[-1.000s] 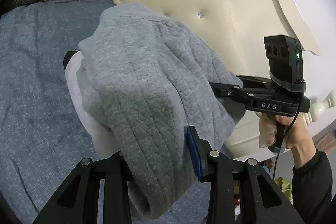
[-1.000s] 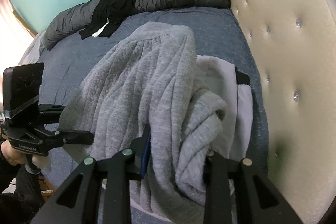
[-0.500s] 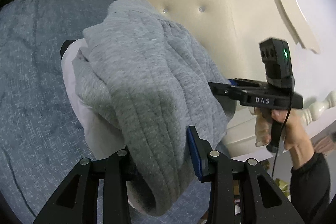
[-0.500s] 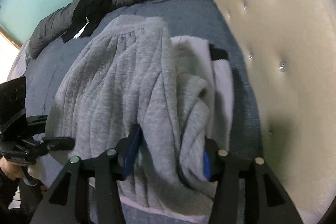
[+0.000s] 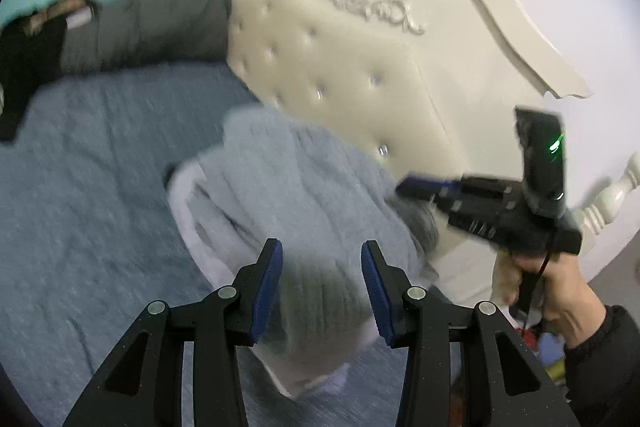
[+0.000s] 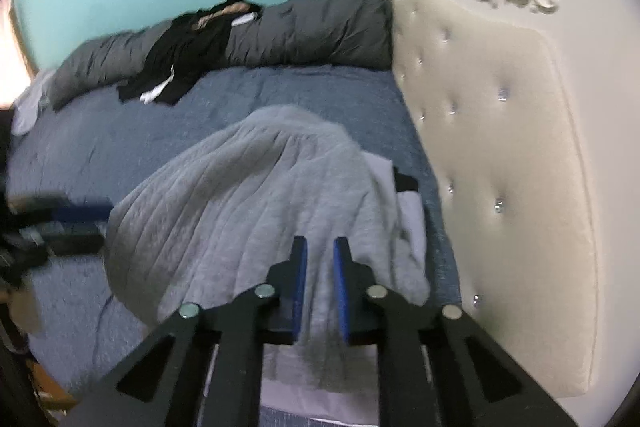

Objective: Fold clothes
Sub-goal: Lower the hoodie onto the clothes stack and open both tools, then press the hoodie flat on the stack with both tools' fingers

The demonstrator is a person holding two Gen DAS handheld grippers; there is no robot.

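A grey quilted garment (image 5: pixel 304 187) (image 6: pixel 248 195) lies heaped over a white garment (image 5: pixel 184 211) (image 6: pixel 412 215) on the blue bed cover (image 5: pixel 80 207), close to the headboard. My left gripper (image 5: pixel 322 263) hovers above its near end. Its jaws are opening, with the cloth below them and not pinched. My right gripper (image 6: pixel 320 247) hangs over the garment's headboard-side edge. Its jaws are closing to a narrow gap and the pads press on nothing. The right gripper (image 5: pixel 408 187) also shows in the left wrist view, and the blurred left gripper (image 6: pixel 100 223) in the right wrist view.
A cream tufted headboard (image 6: pixel 500 147) (image 5: pixel 340 75) walls off the right side. A dark grey duvet (image 6: pixel 312 27) with black clothes (image 6: pixel 188 59) on it lies along the far turquoise wall. A hand (image 5: pixel 560 287) holds the right gripper beyond the bed's corner.
Both grippers have let go of the grey garment and drawn back and up. The garment has dropped onto the pile. The right jaws widened, then narrowed.
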